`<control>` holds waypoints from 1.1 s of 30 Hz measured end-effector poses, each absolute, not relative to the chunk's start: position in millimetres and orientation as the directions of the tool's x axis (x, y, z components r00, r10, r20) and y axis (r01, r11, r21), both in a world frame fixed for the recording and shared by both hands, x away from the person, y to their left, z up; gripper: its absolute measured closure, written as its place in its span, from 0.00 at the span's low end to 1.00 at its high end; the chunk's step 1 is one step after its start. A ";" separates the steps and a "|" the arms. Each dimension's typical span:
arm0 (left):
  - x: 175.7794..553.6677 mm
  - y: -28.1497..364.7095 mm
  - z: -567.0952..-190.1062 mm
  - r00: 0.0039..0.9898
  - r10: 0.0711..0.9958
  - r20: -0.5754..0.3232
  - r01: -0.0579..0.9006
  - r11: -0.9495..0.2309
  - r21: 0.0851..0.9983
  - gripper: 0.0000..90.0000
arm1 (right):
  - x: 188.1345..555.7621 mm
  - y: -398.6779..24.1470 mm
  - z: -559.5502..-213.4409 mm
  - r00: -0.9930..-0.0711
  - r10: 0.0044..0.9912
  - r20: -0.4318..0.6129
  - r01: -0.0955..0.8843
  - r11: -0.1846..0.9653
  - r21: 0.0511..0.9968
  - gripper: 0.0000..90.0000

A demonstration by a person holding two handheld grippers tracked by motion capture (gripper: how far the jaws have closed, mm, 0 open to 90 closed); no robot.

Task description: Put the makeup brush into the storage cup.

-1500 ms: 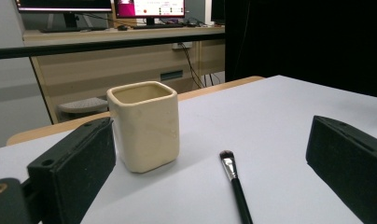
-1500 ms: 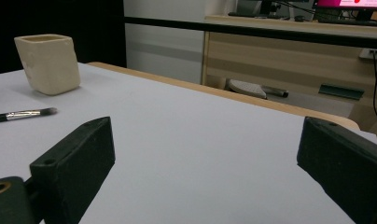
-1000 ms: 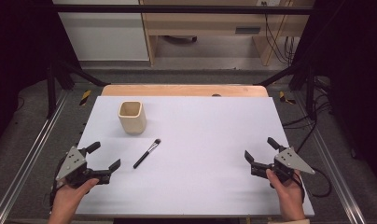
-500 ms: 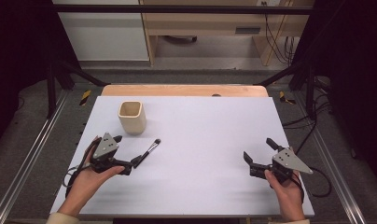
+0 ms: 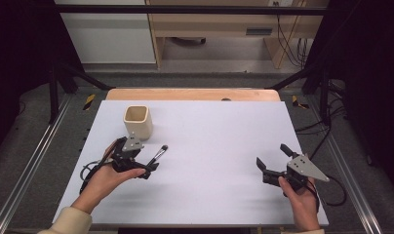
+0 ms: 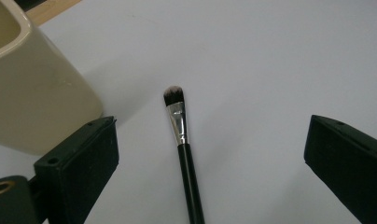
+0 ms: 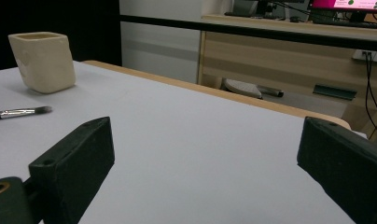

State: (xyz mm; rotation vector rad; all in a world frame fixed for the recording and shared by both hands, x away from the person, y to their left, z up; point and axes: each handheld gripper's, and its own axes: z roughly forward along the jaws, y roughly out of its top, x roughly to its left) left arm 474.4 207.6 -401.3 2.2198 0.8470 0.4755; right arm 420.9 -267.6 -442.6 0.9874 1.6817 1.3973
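A black-handled makeup brush point(image 5: 159, 153) lies flat on the white table, its bristles pointing toward the far right. My left gripper point(image 5: 153, 164) is open, its jaws standing either side of the brush handle point(image 6: 183, 140) without touching it. A cream square cup point(image 5: 138, 122) stands upright just beyond, and rises close on the left in the left gripper view point(image 6: 32, 88). My right gripper point(image 5: 273, 157) is held open and empty near the table's front right. In its view point(image 7: 205, 135) the brush point(image 7: 21, 112) and the cup point(image 7: 43, 60) lie far off to the left.
The white table top point(image 5: 224, 131) ends in a wooden strip point(image 5: 192, 94) at its far edge. Metal rails point(image 5: 34, 156) run along both sides. A desk with cables point(image 7: 317, 51) stands beyond the table.
My left gripper has travelled from the near left corner forward and right to the brush, and now straddles its handle. The right gripper has barely moved.
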 end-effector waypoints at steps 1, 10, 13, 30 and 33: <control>476.0 205.8 -400.8 0.721 0.688 0.083 0.436 -0.543 0.718 0.03 | 421.0 -268.0 -442.6 -0.443 0.895 -0.060 0.104 0.118 0.988 0.05; 491.8 189.4 -400.4 0.736 0.666 0.125 0.444 -0.613 0.654 0.04 | 421.3 -267.3 -442.9 -0.445 0.893 -0.064 0.102 0.122 0.987 0.05; 495.3 187.6 -401.9 0.734 0.670 0.111 0.456 -0.606 0.652 0.04 | 421.2 -267.6 -442.9 -0.443 0.894 -0.060 0.105 0.118 0.987 0.05; 508.6 175.0 -409.2 0.722 0.683 0.113 0.492 -0.621 0.611 0.05 | 420.9 -268.1 -441.7 -0.451 0.889 -0.076 0.082 0.126 0.989 0.05; 509.8 174.3 -409.5 0.720 0.685 0.108 0.500 -0.620 0.605 0.05 | 421.0 -267.7 -441.9 -0.451 0.889 -0.075 0.084 0.126 0.988 0.05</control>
